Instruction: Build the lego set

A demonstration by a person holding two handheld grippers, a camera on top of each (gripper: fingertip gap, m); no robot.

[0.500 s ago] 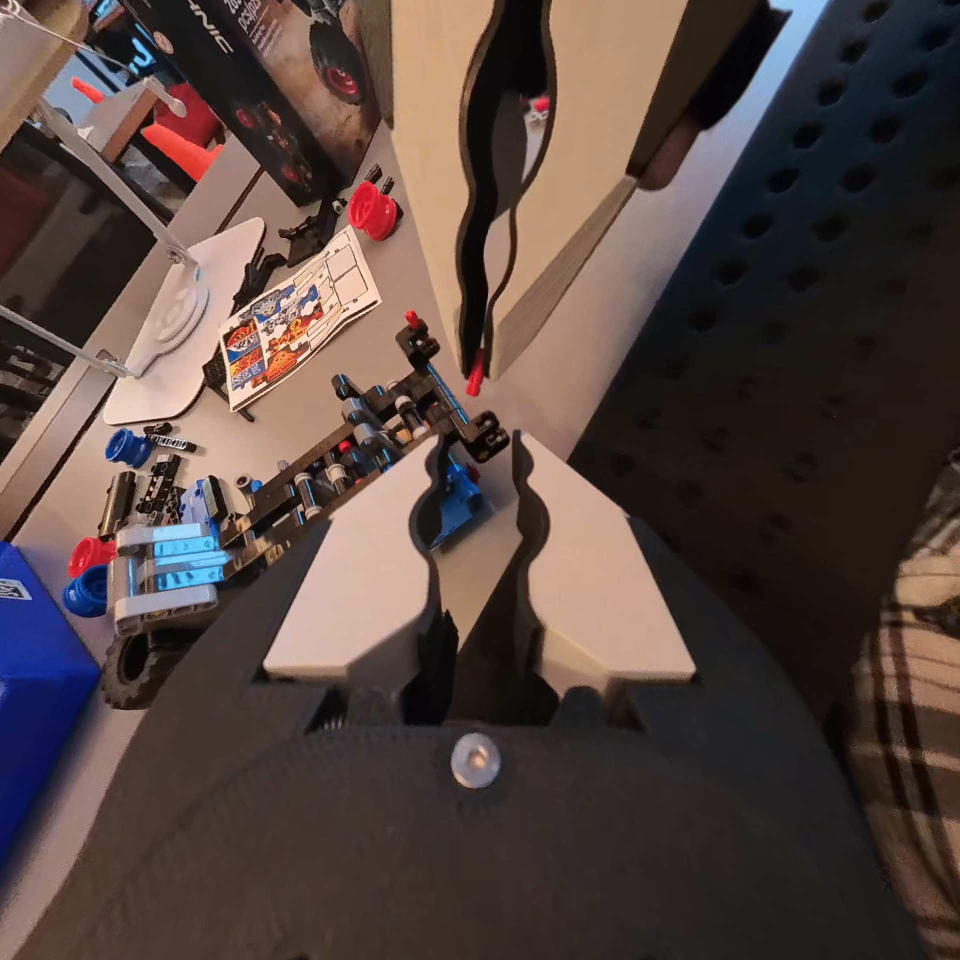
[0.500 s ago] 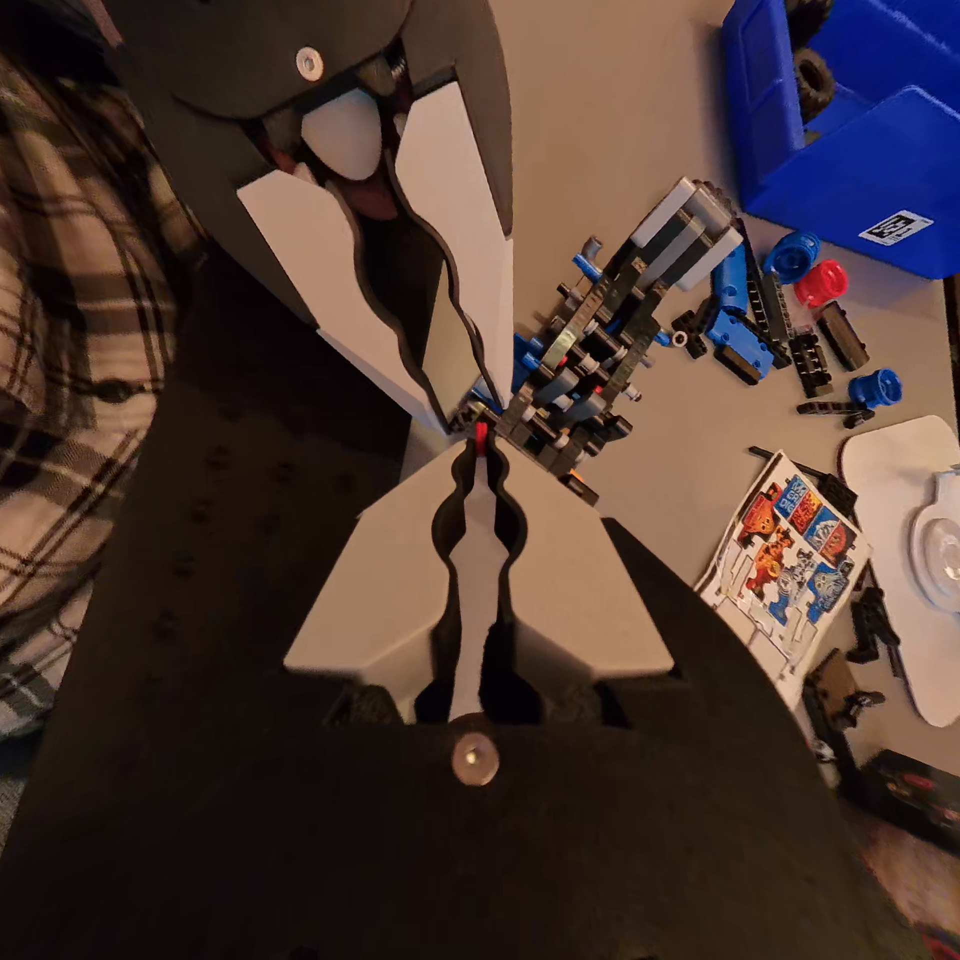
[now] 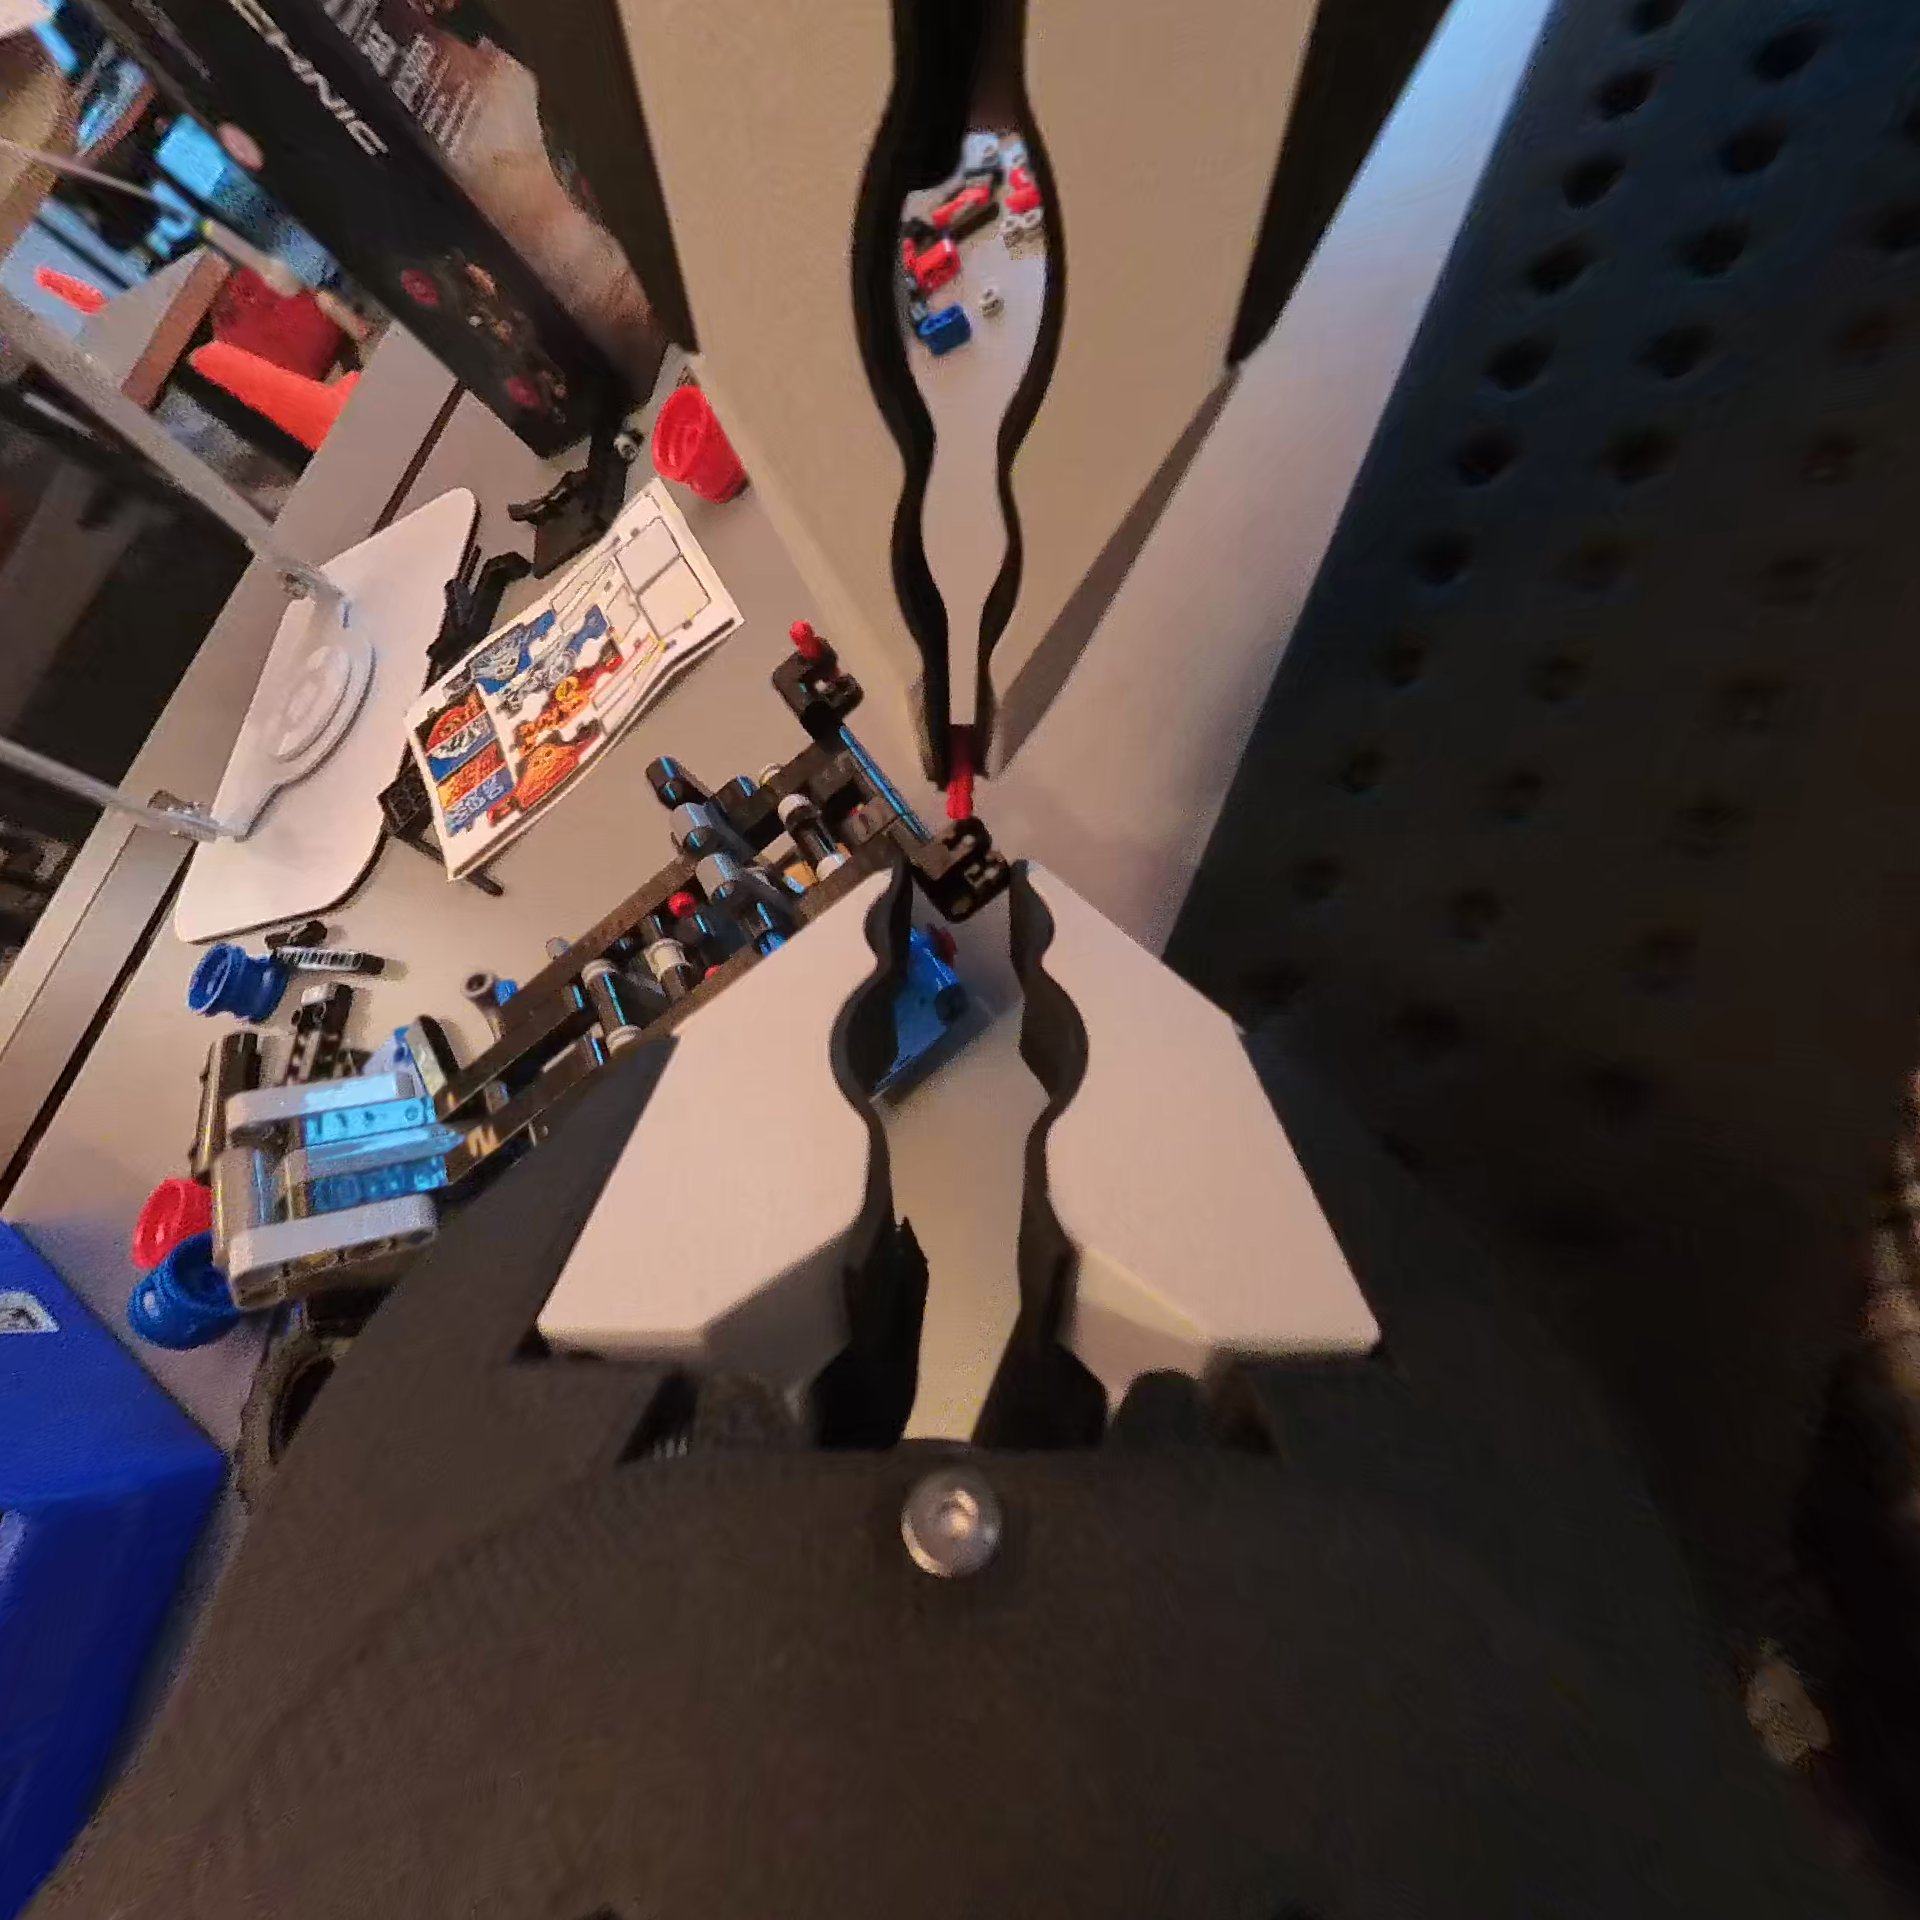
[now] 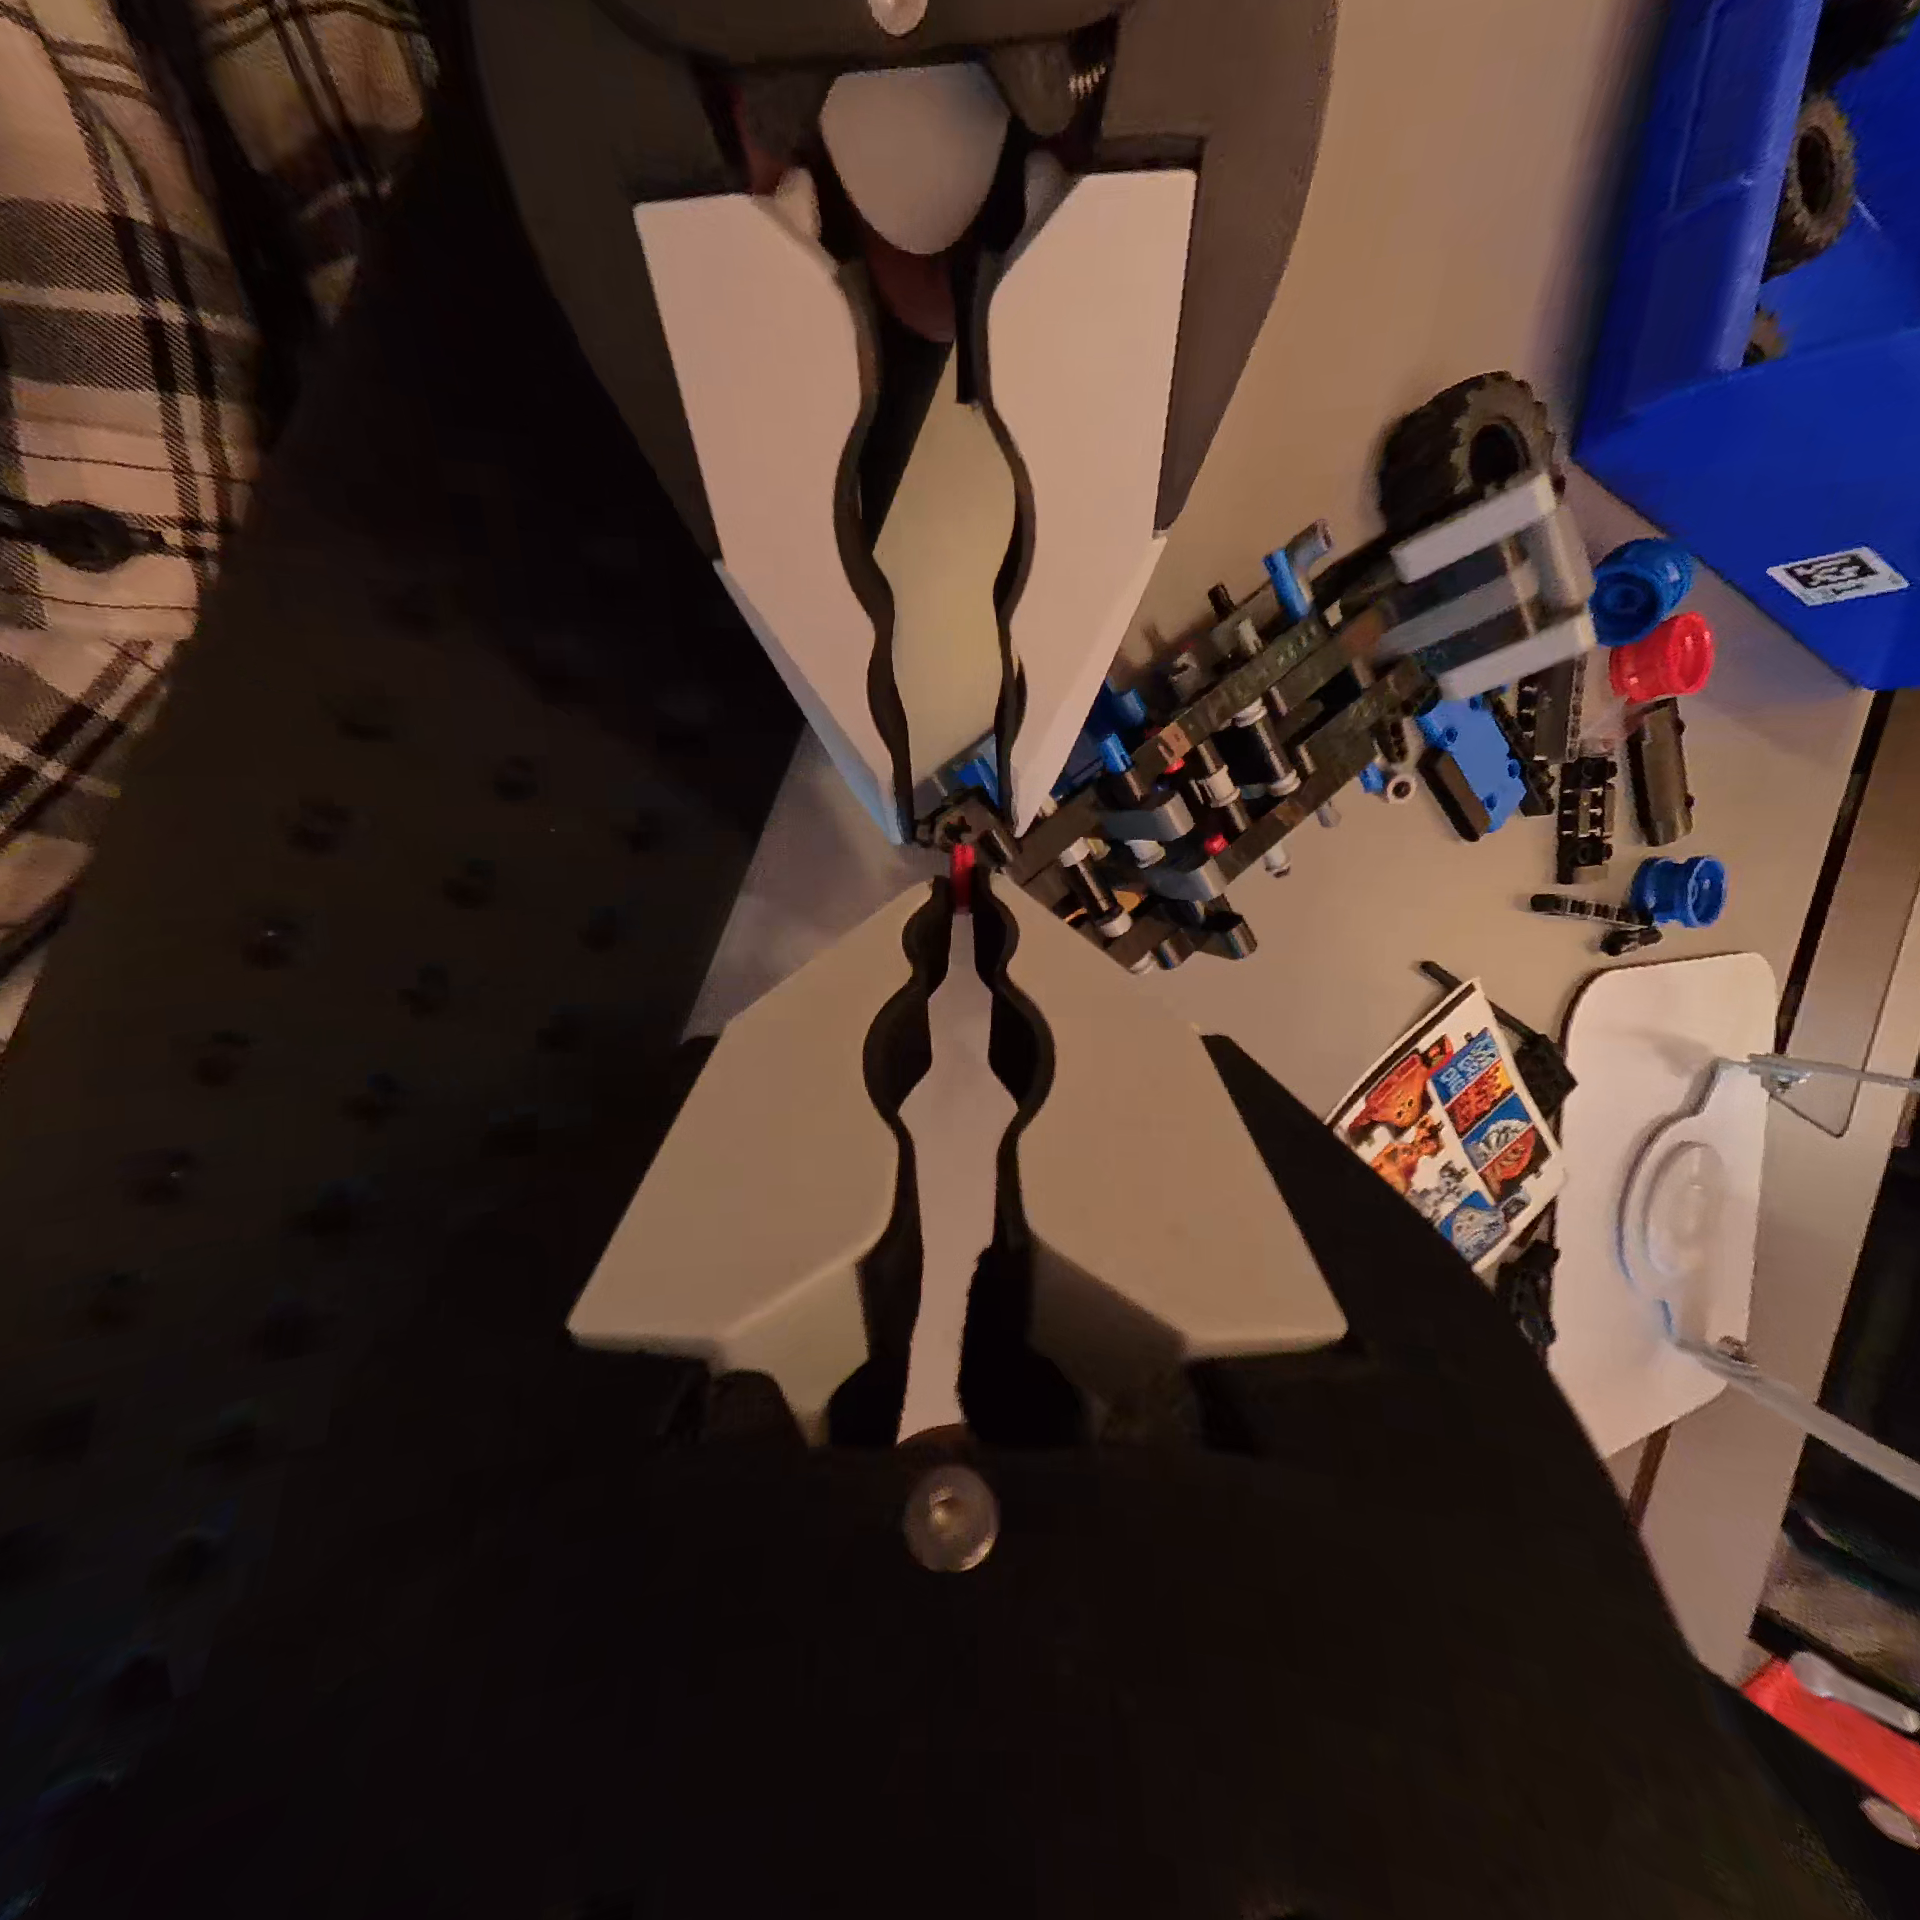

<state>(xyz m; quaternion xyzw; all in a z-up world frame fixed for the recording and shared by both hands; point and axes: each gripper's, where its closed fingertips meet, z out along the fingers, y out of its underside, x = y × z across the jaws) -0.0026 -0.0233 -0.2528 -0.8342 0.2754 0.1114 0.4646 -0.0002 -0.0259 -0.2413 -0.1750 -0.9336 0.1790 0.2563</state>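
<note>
A long black, grey and blue Lego chassis [image 3: 644, 977] lies on the table; it also shows in the right wrist view [image 4: 1299, 717]. My left gripper [image 3: 961, 883] is shut on the black connector block [image 3: 966, 868] at the chassis's near end. My right gripper [image 4: 961, 904] is shut on a small red pin [image 4: 961, 878]. The two grippers face each other tip to tip. The pin [image 3: 958, 774] points at the connector, its tip right at the block. The right gripper [image 3: 961, 764] comes in from the top of the left wrist view, the left gripper [image 4: 961, 826] from the top of the right wrist view.
A sticker sheet [image 3: 561, 696] and a white stand base [image 3: 312, 727] lie beyond the chassis. Loose blue and red hubs [image 4: 1652, 613], small black parts and a tyre [image 4: 1475, 447] lie by a blue bin [image 4: 1766, 436]. A black perforated mat [image 3: 1558, 727] borders the table.
The two grippers have swung into line, tip to tip. The red pin has moved closer to the black connector block.
</note>
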